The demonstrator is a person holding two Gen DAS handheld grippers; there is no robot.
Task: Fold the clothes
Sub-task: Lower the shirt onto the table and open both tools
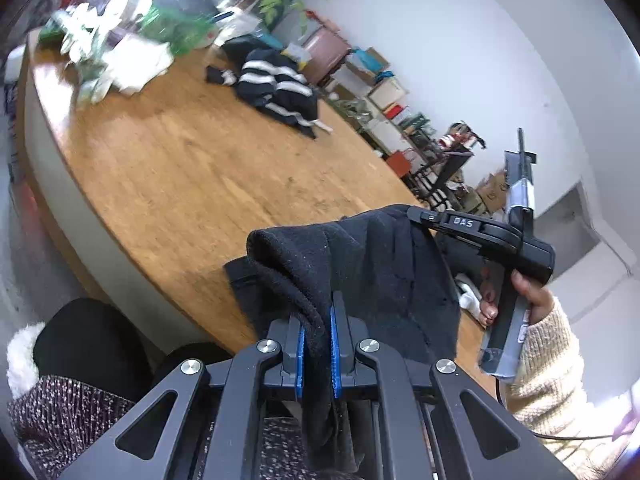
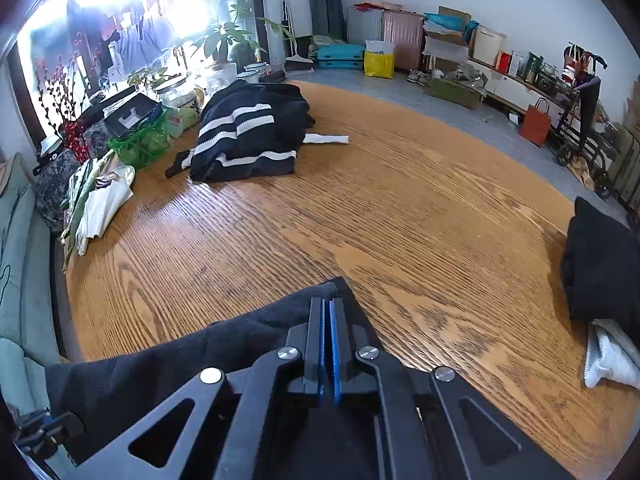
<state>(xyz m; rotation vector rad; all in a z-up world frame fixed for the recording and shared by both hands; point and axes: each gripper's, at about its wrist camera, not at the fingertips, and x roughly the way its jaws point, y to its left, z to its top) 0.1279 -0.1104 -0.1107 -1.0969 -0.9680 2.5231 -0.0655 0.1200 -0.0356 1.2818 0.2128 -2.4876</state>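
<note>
A black garment (image 1: 380,272) hangs over the near edge of the wooden table (image 1: 192,168), stretched between both grippers. My left gripper (image 1: 318,314) is shut on a bunched fold of it, the fabric pinched between the blue pads. In the left wrist view my right gripper (image 1: 416,214), held by a hand in a cream sleeve, grips the garment's far upper corner. Seen from the right wrist, the right gripper (image 2: 329,306) has its pads pressed together at the corner of the black garment (image 2: 192,356), which trails down to the left.
A black sweater with white stripes (image 2: 248,132) lies heaped at the table's far side beside a white strip of cloth (image 2: 326,139). A black folded pile (image 2: 600,264) sits over a pale cloth (image 2: 608,360) at the right. A green basket (image 2: 140,144) and plants line the window side.
</note>
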